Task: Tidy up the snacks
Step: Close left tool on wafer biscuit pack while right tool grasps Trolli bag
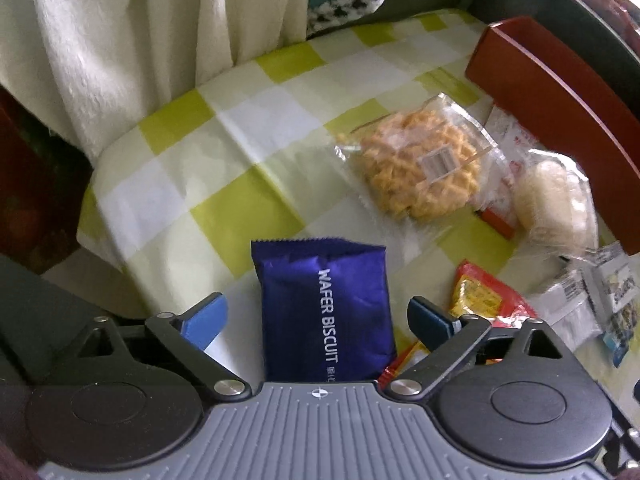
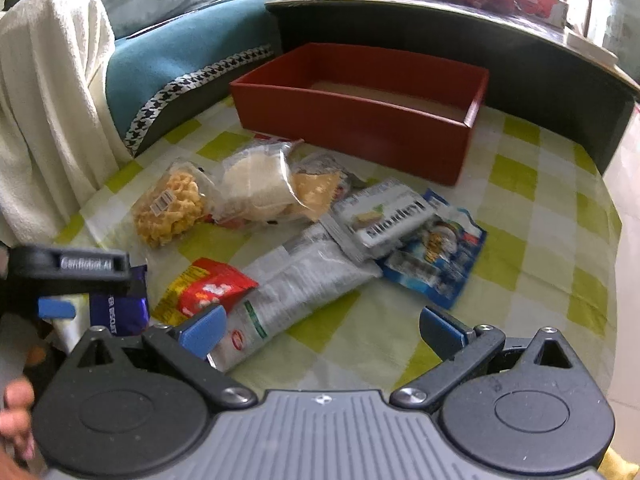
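The left gripper [image 1: 318, 316] points steeply down over the blue wafer biscuit packet [image 1: 324, 312], jaws spread wide with the packet between them — the pads do not press its sides, so nothing is held. This looks like the start of a pick. The packet lies at the near edge of the checked tabletop [image 1: 192, 196], just left of a red-and-yellow snack pouch [image 2: 208, 290]. The right gripper [image 2: 322, 330] hovers over a long silver packet [image 2: 304, 284], jaws apart and empty. The red box [image 2: 360, 116] stands empty beyond the heap of snacks. Next, I judge, the left jaws must close squarely on the packet's sides, then carry it well across — to the box.
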A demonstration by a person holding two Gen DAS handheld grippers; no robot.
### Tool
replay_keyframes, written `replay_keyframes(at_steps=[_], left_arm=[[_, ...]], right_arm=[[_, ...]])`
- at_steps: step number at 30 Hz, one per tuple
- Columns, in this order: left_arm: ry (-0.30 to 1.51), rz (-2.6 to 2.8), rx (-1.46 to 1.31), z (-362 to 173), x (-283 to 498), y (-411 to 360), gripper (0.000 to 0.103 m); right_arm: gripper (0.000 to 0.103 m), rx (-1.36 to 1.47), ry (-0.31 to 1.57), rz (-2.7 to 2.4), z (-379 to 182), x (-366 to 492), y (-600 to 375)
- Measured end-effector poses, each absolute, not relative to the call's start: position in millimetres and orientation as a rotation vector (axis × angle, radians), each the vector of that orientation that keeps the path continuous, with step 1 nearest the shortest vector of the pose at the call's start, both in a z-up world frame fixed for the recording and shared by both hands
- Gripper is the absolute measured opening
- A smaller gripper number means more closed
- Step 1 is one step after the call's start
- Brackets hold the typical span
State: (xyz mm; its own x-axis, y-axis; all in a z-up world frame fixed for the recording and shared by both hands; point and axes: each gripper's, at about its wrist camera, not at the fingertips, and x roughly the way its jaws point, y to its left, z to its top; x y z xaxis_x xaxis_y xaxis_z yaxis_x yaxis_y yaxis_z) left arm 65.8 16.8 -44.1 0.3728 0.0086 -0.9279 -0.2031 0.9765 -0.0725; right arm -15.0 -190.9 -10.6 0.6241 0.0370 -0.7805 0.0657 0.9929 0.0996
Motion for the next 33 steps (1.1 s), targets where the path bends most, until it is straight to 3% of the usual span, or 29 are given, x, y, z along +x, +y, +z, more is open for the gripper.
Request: replay_keyframes(at_steps=[5,10,24,33], left_arm=[[1.188,0.123,-0.107,-54,67,6,0.094],[1.198,0.112,-0.123,-45,68,27,0.077],[1.173,0.058,-0.271,-36,66,71,0.077],[1.195,0.065,-0.313,-42,65,91,0.077]], right_arm=[[0.103,0.091,0.875,-0.014,-4,-9,-179],[0.103,0.076,0.9,-0.012,-8,-5,-176],[0.103,0.197,1.045,0.022,-13,14,-124],[0.1,0.095,1.12,0.0,-30,52,-75]])
